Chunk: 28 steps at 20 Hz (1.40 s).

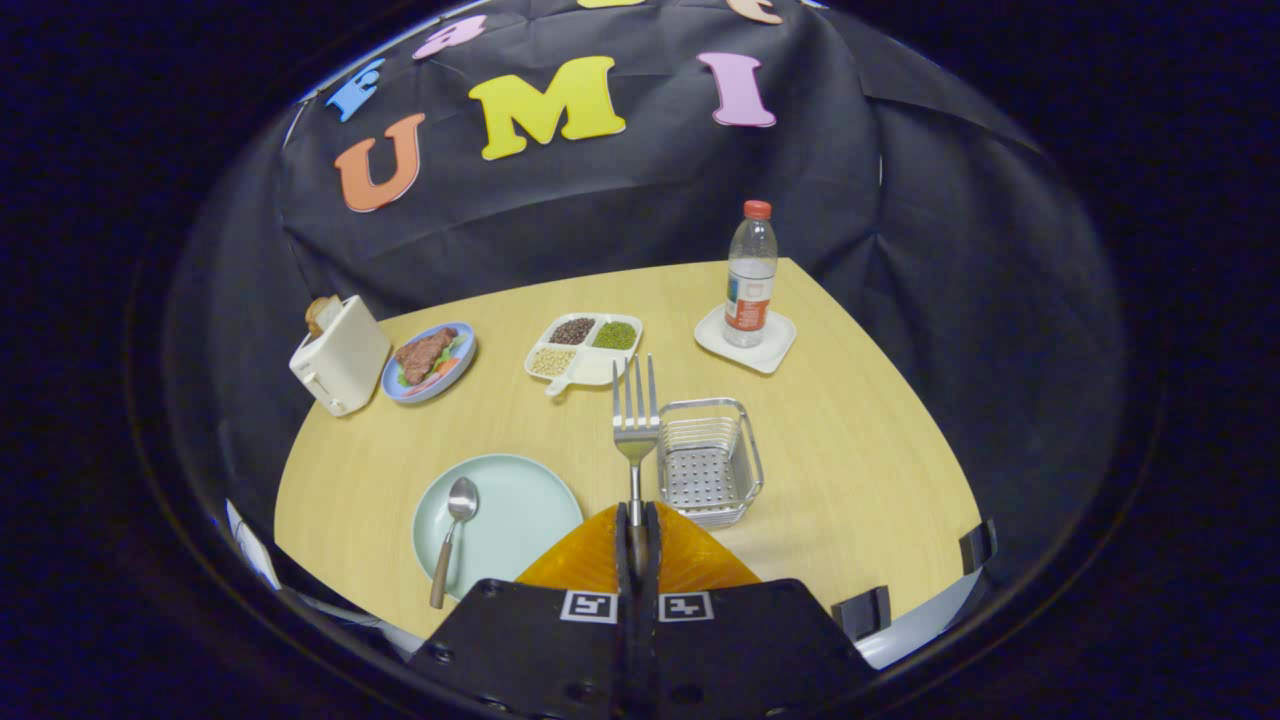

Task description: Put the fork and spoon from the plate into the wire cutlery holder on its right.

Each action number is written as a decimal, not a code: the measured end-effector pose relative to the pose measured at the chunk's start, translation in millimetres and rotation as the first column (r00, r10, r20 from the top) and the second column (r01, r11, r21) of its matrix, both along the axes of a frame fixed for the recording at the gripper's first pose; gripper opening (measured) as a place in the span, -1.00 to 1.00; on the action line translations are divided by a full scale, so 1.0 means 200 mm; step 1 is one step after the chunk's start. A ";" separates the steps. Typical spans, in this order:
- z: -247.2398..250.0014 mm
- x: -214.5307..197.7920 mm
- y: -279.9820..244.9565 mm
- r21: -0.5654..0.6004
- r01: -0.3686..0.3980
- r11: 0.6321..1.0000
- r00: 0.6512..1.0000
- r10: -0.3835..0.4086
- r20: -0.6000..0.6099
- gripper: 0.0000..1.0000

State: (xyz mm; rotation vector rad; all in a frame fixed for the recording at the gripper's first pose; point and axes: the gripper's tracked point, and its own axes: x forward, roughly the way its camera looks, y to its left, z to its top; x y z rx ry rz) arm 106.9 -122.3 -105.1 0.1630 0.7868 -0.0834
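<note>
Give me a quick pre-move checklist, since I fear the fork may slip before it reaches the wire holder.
1. Tongs shut on the fork handle: ok.
2. Fork lifted off the pale green plate: ok.
3. Wire cutlery holder upright, nothing in it: ok.
4. Fork over the holder: not ok, it is just left of it.
5. Spoon lying on the plate for the second trip: ok.
6. Firmness of the grip: cannot tell.

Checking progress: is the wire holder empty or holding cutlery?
Empty. The wire holder shows bare perforated base; fork is clamped in the gripper, spoon on the plate.
</note>
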 end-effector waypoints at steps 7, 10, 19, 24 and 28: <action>-0.06 0.06 -0.15 0.036 0.012 0.999 0.999 -0.011 -0.032 -0.99; -0.11 0.10 -0.17 0.049 0.018 0.999 0.998 -0.015 -0.057 -0.99; -0.12 0.10 -0.16 0.066 0.010 0.998 0.999 -0.007 -0.052 -0.89; -0.12 0.10 -0.15 0.089 0.013 0.996 0.999 -0.009 -0.041 -0.71; -0.09 0.10 -0.14 0.095 0.019 0.995 1.000 -0.017 -0.020 -0.12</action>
